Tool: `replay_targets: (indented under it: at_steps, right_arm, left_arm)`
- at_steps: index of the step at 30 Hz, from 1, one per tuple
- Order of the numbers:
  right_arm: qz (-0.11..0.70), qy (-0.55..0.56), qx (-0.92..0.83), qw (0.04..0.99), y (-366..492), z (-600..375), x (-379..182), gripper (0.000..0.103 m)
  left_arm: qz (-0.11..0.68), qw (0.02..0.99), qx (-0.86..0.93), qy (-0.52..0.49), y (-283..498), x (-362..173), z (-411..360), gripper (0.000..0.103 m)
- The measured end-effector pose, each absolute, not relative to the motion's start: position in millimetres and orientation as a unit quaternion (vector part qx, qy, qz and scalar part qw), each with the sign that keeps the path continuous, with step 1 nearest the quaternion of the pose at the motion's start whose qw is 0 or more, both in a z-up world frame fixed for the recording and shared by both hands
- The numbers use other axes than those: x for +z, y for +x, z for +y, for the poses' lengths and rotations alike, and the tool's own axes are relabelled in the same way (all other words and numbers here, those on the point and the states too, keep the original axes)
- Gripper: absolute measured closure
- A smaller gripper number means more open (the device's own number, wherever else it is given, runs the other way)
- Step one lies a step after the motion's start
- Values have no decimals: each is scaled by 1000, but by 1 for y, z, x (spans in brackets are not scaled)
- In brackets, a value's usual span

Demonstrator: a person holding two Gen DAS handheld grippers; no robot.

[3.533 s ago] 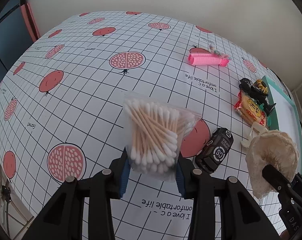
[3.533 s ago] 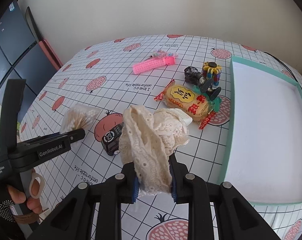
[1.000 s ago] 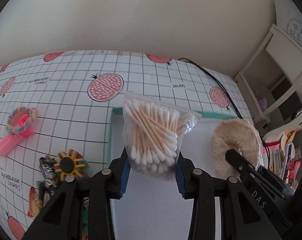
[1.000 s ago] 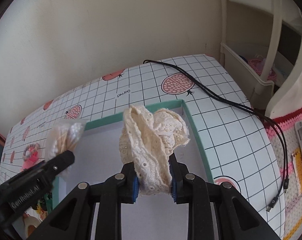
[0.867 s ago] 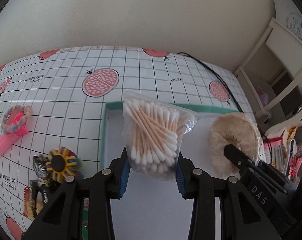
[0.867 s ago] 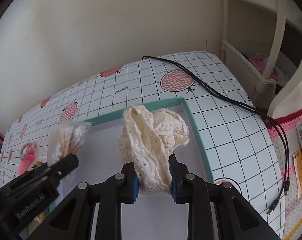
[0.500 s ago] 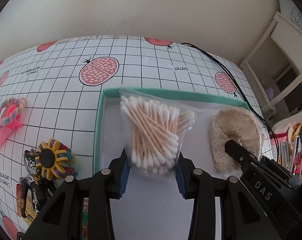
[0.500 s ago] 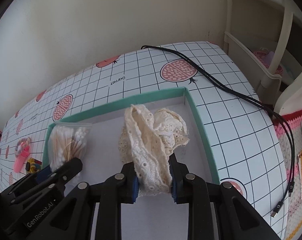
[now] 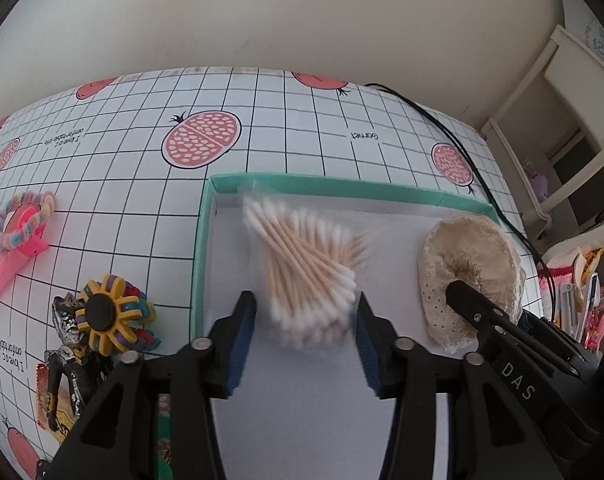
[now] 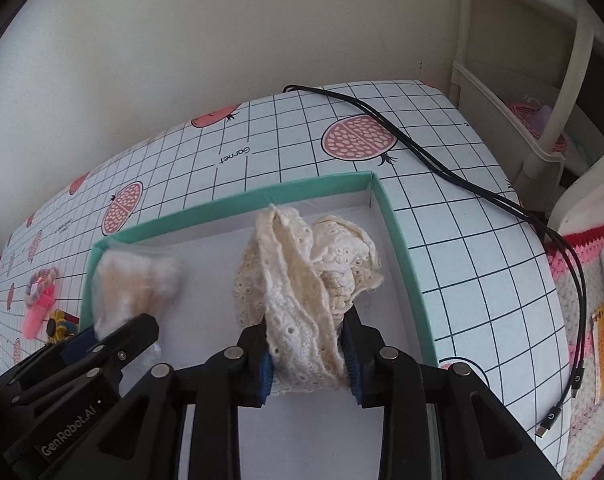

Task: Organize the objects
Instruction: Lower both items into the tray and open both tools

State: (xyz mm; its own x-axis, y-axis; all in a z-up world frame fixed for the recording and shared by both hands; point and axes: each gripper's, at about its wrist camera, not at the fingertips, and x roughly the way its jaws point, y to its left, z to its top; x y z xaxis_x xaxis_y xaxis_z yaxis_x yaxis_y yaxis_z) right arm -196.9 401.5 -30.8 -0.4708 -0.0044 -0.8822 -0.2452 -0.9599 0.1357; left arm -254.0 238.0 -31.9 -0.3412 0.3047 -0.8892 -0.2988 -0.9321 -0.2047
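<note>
A clear bag of cotton swabs (image 9: 306, 264) lies blurred between the fingers of my left gripper (image 9: 306, 320), which stand slightly apart from it, open. It is over the white floor of the teal-rimmed tray (image 9: 342, 190), in the tray's far left part. My right gripper (image 10: 308, 344) is shut on a cream lace cloth (image 10: 302, 280) over the far right part of the tray (image 10: 237, 200). The left wrist view shows that cloth (image 9: 470, 264) to the right of the bag. In the right wrist view the bag (image 10: 133, 280) shows to the left of the cloth.
Left of the tray on the pomegranate-print tablecloth lie a pink comb with a rainbow hair tie (image 9: 13, 248), a yellow flower toy (image 9: 105, 316), a black figure (image 9: 61, 352) and a snack packet (image 9: 49, 412). A black cable (image 10: 462, 184) runs right of the tray. A cream shelf (image 10: 522, 120) stands beyond.
Both grippers came down over the tray. My left gripper's fingers have spread and the swab bag has slipped lower between them, blurred. The right gripper still holds the lace cloth.
</note>
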Motion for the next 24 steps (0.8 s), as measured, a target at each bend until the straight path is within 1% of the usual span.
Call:
replay_targets:
  at_steps: [1, 3, 7, 9, 13, 16, 17, 20, 24]
  right_arm:
    - [121, -509, 849, 71, -197, 401, -29, 69]
    - [118, -510, 849, 71, -196, 401, -26, 65]
    - [116, -504, 853, 69, -194, 402, -20, 54]
    - [114, -501, 856, 62, -191, 402, -15, 53]
    - [109, -499, 858, 57, -189, 403, -7, 43]
    - [111, -496, 859, 57, -186, 404, 0, 42]
    - [111, -495, 860, 57, -185, 403, 3, 40]
    - [106, -488, 865, 50, -181, 401, 10, 35]
    - [106, -484, 867, 46, -176, 399, 15, 26]
  left_arm:
    - [-4, 184, 820, -542, -253, -30, 237, 48]
    - [-5, 184, 821, -541, -253, -24, 237, 43]
    - [0, 186, 822, -538, -251, -11, 239, 41]
    - [-2, 186, 824, -535, -250, -3, 238, 41]
    - [-7, 182, 828, -531, -250, 11, 234, 41]
    - [-7, 179, 832, -526, -247, 21, 229, 41]
    - [-6, 177, 833, -524, -245, 22, 227, 40]
    - [-1, 170, 837, -520, -241, 29, 221, 34]
    - [-6, 157, 840, -519, -236, 29, 211, 34]
